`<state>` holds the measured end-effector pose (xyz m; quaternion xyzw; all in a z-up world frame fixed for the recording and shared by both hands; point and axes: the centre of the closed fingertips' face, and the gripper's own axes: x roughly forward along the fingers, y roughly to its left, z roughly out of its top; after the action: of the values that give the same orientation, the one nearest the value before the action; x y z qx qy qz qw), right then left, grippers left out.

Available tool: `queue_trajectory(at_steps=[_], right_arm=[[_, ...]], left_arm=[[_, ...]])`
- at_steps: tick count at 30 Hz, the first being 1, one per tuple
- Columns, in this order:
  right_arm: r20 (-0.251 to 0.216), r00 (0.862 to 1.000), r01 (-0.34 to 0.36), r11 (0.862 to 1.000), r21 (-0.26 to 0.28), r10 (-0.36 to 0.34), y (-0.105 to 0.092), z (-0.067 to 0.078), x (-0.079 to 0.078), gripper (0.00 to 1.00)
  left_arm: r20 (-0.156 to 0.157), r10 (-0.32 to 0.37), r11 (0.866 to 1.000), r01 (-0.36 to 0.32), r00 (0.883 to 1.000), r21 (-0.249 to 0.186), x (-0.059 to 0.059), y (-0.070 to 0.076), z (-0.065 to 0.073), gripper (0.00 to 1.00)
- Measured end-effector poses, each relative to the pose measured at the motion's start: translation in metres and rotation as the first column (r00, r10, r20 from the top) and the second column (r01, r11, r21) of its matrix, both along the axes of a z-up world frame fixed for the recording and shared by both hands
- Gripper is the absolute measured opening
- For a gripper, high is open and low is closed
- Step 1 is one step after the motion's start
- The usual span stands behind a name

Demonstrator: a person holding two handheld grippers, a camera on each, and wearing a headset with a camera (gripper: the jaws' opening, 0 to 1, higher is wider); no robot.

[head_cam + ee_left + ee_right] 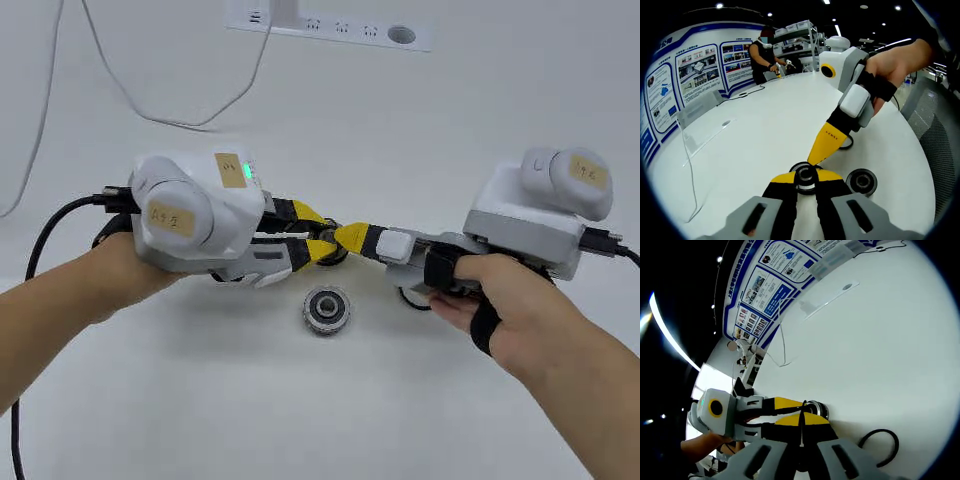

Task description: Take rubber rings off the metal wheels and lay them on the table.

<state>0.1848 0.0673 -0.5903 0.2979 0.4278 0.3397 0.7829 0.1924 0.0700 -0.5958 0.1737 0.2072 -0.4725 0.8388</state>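
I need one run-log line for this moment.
left hand-held gripper: grips wheel | right hand-held gripper: shut, at wheel | second wheel, loose ring: on table

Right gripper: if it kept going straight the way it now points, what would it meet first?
The right gripper points at the small metal wheel with a black rubber ring, clamped in the left gripper. It would probably meet that almost at once.

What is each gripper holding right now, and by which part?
The left gripper clamps a metal wheel across its rim. The right gripper has closed tips at that wheel's edge; whether they grip it cannot be told.
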Motion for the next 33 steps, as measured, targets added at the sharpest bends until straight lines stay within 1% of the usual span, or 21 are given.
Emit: queue_trajectory(at_steps=[1, 2, 3, 5, 7, 10, 11, 15, 17, 18, 21, 25, 28, 33], right_arm=[[-0.003, 1.000, 0.003, 1.000, -0.002, -0.003, -0.001, -0.001, 0.002, 0.01], [-0.005, 1.000, 0.004, 1.000, -0.004, -0.004, -0.001, -0.002, 0.002, 0.01], [-0.011, 1.000, 0.011, 1.000, -0.012, -0.011, -0.003, -0.004, 0.003, 0.01], [-0.009, 1.000, 0.011, 1.000, -0.016, -0.011, -0.003, -0.006, 0.004, 0.01], [-0.007, 1.000, 0.012, 1.000, -0.010, -0.012, -0.003, -0.006, 0.005, 0.01], [-0.007, 1.000, 0.013, 1.000, 0.004, -0.013, 0.000, -0.003, 0.006, 0.01], [-0.010, 1.000, 0.013, 1.000, 0.009, -0.012, 0.001, -0.002, 0.005, 0.01], [-0.013, 1.000, -0.001, 1.000, 0.018, 0.001, 0.004, 0.001, 0.000, 0.01], [-0.012, 1.000, -0.010, 0.999, 0.034, 0.010, 0.006, 0.006, -0.004, 0.01], [-0.010, 1.000, -0.017, 0.999, 0.041, 0.018, 0.007, 0.010, -0.007, 0.01], [0.001, 0.999, -0.033, 0.999, 0.038, 0.033, 0.005, 0.015, -0.014, 0.01], [0.014, 0.999, -0.040, 0.999, 0.010, 0.040, -0.008, 0.015, -0.021, 0.01], [0.005, 1.000, -0.006, 1.000, 0.010, 0.006, -0.024, 0.015, -0.024, 0.01], [0.000, 0.999, 0.050, 0.999, -0.003, -0.050, -0.048, 0.014, -0.022, 0.01]], left_arm=[[-0.013, 0.006, 1.000, -0.006, 1.000, -0.005, 0.000, 0.001, 0.000, 0.13], [-0.016, 0.009, 1.000, -0.009, 1.000, -0.006, 0.000, 0.001, 0.000, 0.13], [-0.017, 0.009, 1.000, -0.010, 1.000, -0.006, -0.001, 0.002, 0.001, 0.13], [-0.014, 0.011, 1.000, -0.011, 1.000, -0.014, -0.002, 0.003, 0.005, 0.13], [-0.012, 0.017, 1.000, -0.017, 1.000, -0.025, -0.002, 0.005, 0.011, 0.11], [-0.011, 0.029, 0.999, -0.029, 1.000, -0.036, -0.004, 0.010, 0.017, 0.20], [-0.016, 0.044, 0.997, -0.045, 0.999, -0.057, -0.004, 0.012, 0.021, 0.21], [0.005, 0.069, 0.995, -0.068, 0.998, -0.077, -0.004, 0.022, 0.032, 0.26], [0.003, 0.102, 0.990, -0.101, 0.995, -0.099, 0.000, 0.027, 0.037, 0.27], [0.009, 0.118, 0.988, -0.116, 0.993, -0.104, 0.003, 0.029, 0.039, 0.29], [0.020, 0.137, 0.985, -0.134, 0.990, -0.107, 0.007, 0.031, 0.043, 0.33], [0.027, 0.131, 0.985, -0.127, 0.991, -0.114, 0.008, 0.026, 0.046, 0.33], [0.025, 0.116, 0.988, -0.113, 0.993, -0.105, 0.007, 0.021, 0.043, 0.33], [0.017, 0.104, 0.989, -0.101, 0.994, -0.107, 0.005, 0.013, 0.041, 0.33]])
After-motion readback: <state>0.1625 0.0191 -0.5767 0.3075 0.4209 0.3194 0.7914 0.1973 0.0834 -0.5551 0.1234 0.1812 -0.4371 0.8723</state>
